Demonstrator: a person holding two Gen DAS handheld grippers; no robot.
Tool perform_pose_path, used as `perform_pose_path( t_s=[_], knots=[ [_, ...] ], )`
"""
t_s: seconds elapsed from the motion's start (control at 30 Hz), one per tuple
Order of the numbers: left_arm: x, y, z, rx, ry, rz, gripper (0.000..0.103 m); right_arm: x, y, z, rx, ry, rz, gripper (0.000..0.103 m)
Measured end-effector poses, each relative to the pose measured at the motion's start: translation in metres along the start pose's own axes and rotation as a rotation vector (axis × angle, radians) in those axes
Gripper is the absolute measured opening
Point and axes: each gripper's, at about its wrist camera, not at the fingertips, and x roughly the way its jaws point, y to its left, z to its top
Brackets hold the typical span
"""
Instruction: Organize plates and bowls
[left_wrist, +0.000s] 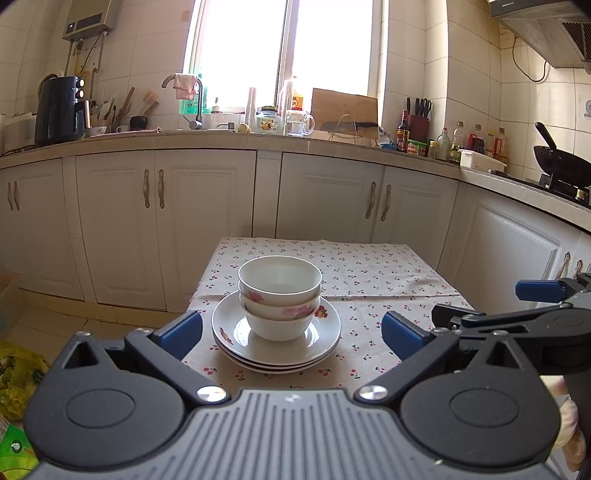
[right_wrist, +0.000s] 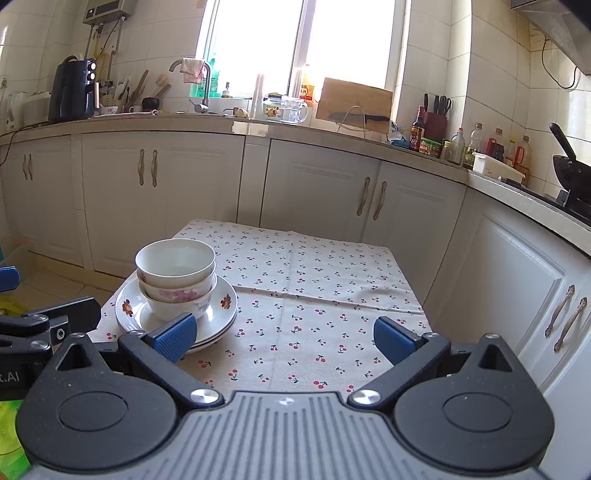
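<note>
Three white bowls with pink flowers (left_wrist: 279, 295) are nested on a stack of white flowered plates (left_wrist: 276, 334) on the near left part of a small table with a cherry-print cloth (left_wrist: 369, 280). My left gripper (left_wrist: 291, 332) is open and empty, just short of the stack, its blue pads either side of the plates. In the right wrist view the bowls (right_wrist: 176, 275) and plates (right_wrist: 176, 314) sit to the left. My right gripper (right_wrist: 284, 338) is open and empty over bare cloth (right_wrist: 314, 280), to the right of the stack. It also shows in the left wrist view at the right edge.
White kitchen cabinets (left_wrist: 207, 229) stand close behind the table, with a cluttered counter (left_wrist: 258, 136), a sink tap (left_wrist: 195, 99) and a wok on a stove (left_wrist: 557, 158) at the right. Green and yellow bags (left_wrist: 14, 376) lie on the floor at the left.
</note>
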Motion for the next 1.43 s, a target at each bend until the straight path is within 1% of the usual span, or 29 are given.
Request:
perform_pose_path(
  t_s=[1.43],
  knots=[
    [0.0060,0.0004,-0.0007,-0.012,0.017,-0.005,0.102,0.0018,0.0021,0.0001,-0.004,0.009,-0.023,0.103]
  ],
)
